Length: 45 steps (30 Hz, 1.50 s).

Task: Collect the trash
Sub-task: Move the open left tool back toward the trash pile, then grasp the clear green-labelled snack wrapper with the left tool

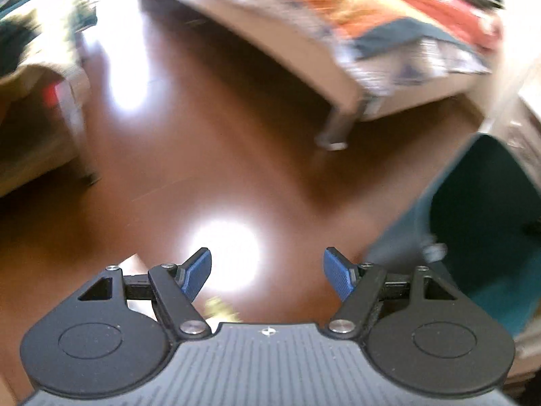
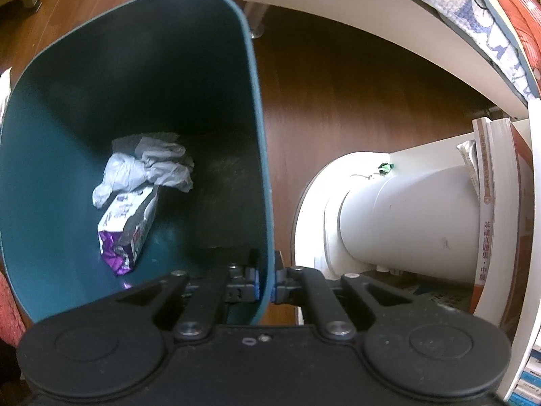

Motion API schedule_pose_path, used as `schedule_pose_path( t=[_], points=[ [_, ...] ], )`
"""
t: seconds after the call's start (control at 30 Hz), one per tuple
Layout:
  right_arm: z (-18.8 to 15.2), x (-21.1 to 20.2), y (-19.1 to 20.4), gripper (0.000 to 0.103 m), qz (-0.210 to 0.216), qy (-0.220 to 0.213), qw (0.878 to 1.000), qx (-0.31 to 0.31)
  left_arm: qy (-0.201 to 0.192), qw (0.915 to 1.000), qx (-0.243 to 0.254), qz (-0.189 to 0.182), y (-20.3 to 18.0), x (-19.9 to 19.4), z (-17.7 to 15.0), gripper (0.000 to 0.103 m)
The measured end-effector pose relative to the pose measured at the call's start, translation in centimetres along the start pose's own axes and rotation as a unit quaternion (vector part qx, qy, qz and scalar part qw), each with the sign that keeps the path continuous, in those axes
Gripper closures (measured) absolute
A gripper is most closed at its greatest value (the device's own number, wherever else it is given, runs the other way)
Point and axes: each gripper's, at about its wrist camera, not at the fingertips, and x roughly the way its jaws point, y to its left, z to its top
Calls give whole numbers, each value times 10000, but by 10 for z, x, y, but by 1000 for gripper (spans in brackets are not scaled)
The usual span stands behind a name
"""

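Teal bin [image 2: 142, 77] tilted, mouth toward right gripper [image 2: 267, 286]

Brown wood floor [image 1: 209, 155], glossy, 2 bright glare patches in left wrist view. On it: bed [image 1: 304, 50] on a metal leg [image 1: 338, 128]; white cylindrical appliance [image 2: 405, 223] on a round white base. Small yellowish scrap [image 1: 219, 308] lies on the boards; blurred, cannot identify. Teal bin [image 2: 135, 77]: whether it touches the floor cannot be told.

Floor [image 1: 209, 155]: glossy wood, strong glare. Bin [image 2: 142, 67]: smooth matt teal plastic. Inside, lower left: crumpled paper [image 2: 148, 165], printed carton [image 2: 130, 228]. Gripper pads [image 1: 197, 272]: ribbed blue.
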Motion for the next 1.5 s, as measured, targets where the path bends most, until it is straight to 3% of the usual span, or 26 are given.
schedule_pose_path(
  t=[0.17, 0.33, 0.63, 0.87, 0.9, 0.93, 1.03, 1.1, 1.27, 1.4, 1.5],
  points=[
    [-6, -1, 3, 96, 33, 79, 9999, -89, 239, 9960, -648, 571, 64, 12, -26, 31],
    [-5, 2, -1, 95, 94, 174, 9998, 13, 653, 9862, -1329, 737, 115, 45, -55, 24],
    [-4, 1, -3, 95, 114, 205, 9995, 189, 1210, 9687, -1804, 1197, 137, 129, -91, 24],
    [-4, -1, -5, 96, 108, 162, 9995, 241, 1482, 9570, -2105, 1335, 151, 158, -110, 25],
    [-5, -1, -5, 96, 111, 159, 9995, 244, 1496, 9558, -2165, 1311, 153, 158, -110, 28],
    [-5, -1, -6, 96, 117, 161, 9995, 250, 1480, 9549, -2239, 1271, 155, 157, -111, 41],
    [-5, -2, -6, 96, 126, 157, 9995, 263, 1374, 9526, -2494, 1067, 161, 149, -113, 57],
    [-5, -2, -7, 96, 133, 155, 9994, 277, 1230, 9528, -2565, 1062, 163, 139, -112, 63],
    [-5, -3, -10, 96, 176, 97, 9990, 405, 1053, 9548, -2573, 1048, 159, 113, -107, 65],
    [-9, -3, -12, 97, 178, -17, 9983, 546, 852, 9666, -2227, 944, 138, 82, -92, 65],
    [-13, -1, -16, 97, 195, 16, 9978, 635, 633, 9799, -1786, 621, 105, 56, -68, 65]
  ],
)
